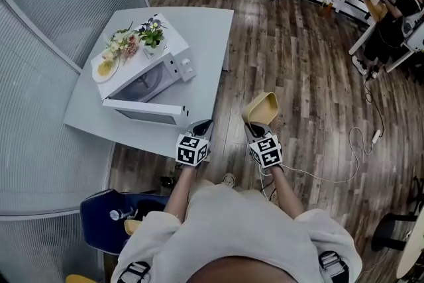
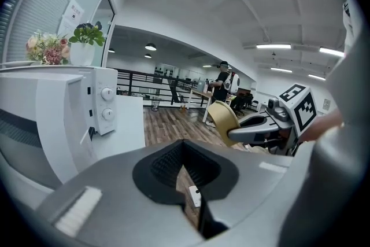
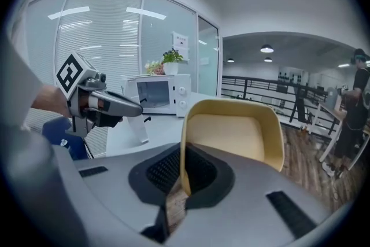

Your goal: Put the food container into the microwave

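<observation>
At the lower centre of the head view, my right gripper (image 1: 255,124) holds the yellow food container (image 1: 260,108) by one wall. Its fingers (image 3: 162,173) are pinched tight on that wall, and the container is tipped up on edge. It hangs over the wooden floor (image 1: 298,63), just off the near corner of the desk (image 1: 205,30). Just left of it, my left gripper (image 1: 202,126) has its fingers drawn together with nothing between them. The white microwave (image 1: 142,79) sits on the desk in the upper left of the frame, well apart from the container. Its door (image 1: 142,114) stands open on the side nearest me. On top of it are potted flowers (image 1: 142,36) and a plate (image 1: 105,67). A person (image 1: 391,23) stands at the upper right.
</observation>
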Available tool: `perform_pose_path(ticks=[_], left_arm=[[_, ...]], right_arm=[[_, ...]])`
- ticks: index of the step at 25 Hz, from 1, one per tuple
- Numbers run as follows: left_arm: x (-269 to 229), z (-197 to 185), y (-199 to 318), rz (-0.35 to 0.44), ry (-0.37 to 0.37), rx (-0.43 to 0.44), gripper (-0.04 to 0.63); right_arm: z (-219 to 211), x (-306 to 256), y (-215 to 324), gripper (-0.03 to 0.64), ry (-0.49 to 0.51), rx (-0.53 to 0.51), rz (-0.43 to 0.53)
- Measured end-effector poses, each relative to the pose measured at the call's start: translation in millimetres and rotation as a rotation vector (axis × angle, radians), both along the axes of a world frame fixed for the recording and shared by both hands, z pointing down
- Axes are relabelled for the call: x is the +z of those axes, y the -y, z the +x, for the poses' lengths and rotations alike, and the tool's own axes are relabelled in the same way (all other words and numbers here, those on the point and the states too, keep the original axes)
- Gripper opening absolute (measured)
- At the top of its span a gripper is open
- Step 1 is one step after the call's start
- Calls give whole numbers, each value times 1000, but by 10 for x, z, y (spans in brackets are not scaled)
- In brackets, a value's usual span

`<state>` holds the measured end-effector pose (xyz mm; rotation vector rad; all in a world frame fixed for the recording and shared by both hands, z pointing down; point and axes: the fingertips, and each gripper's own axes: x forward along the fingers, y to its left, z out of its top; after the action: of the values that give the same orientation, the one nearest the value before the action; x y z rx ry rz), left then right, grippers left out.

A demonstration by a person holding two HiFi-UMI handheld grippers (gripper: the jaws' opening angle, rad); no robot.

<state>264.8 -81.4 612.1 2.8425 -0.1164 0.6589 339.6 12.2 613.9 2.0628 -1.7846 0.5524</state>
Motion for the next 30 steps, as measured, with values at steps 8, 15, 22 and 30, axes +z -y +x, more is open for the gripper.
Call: perform_pose_path(ticks=[8,15,22,30], left_arm=[[49,-249,71,-17,-8,-4,11],[188,-646,266,-39,4,-42,11],[224,-1115,602,-59,-3,-159,11],[235,-1585,1053,-72,-17,-273,11]], right_arm=[[-186,-6,272,15,-13,-58,-15],[-496,16,670,15,-29,-131,-35],[-783,24,1086,15,-43,-230,-50],[-970,-10,1481,15,-74,-289,-59]])
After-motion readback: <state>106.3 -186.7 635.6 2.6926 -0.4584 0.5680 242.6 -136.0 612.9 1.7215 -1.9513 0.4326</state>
